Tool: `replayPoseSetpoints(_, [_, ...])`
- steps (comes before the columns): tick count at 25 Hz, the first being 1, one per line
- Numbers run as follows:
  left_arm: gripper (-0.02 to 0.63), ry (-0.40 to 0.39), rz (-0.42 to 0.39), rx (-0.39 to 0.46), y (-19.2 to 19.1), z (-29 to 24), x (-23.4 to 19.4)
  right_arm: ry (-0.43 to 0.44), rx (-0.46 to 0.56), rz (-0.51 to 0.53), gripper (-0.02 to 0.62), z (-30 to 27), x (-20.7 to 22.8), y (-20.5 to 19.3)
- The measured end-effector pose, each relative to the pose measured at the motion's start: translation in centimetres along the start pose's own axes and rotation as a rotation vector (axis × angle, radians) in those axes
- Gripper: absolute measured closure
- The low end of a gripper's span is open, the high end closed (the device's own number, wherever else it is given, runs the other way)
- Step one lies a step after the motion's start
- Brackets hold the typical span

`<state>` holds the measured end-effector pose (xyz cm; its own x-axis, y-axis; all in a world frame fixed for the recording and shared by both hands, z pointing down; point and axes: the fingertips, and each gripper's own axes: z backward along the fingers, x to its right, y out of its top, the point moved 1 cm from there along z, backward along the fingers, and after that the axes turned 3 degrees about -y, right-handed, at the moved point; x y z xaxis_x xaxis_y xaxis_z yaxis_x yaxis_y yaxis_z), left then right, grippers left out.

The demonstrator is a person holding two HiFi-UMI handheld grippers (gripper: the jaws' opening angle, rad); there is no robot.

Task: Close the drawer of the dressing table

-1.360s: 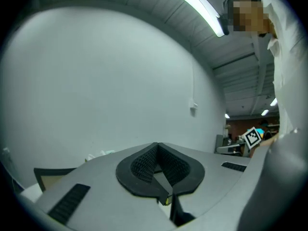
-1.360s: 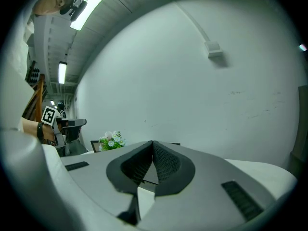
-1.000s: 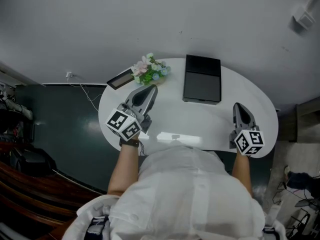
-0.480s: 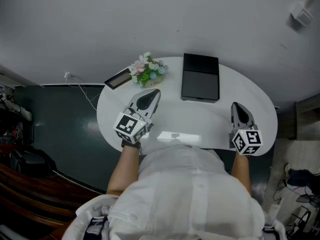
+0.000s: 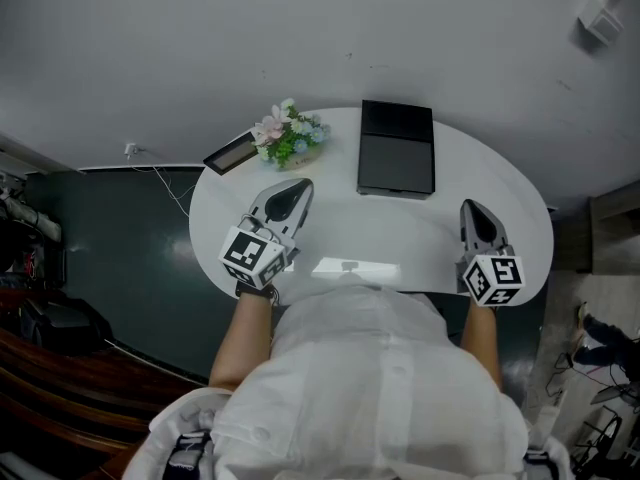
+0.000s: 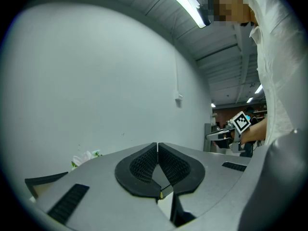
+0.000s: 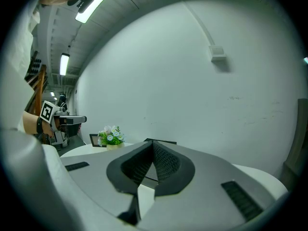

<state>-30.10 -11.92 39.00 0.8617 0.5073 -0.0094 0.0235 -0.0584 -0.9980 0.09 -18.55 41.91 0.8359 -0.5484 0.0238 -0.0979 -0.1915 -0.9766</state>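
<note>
Left tongs (image 5: 297, 187), right tongs (image 5: 471, 209) well apart over table (image 5: 400, 234).

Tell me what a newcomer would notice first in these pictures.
The rounded white tabletop against the pale wall stands out, with a flat black rectangular box at its back and a small pink-and-white flower bouquet to the box's left. Nearer the person, the left tool and the right tool are held over the tabletop, each with its jaws together and empty.
</note>
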Motion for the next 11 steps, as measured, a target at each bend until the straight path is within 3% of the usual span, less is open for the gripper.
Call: replayPoseSetpoints(11, [0.588,0.013,0.027,0.017,0.08,0.26,-0.51,0.001,-0.014,0.014,0.586,-0.29,0.09,-0.12])
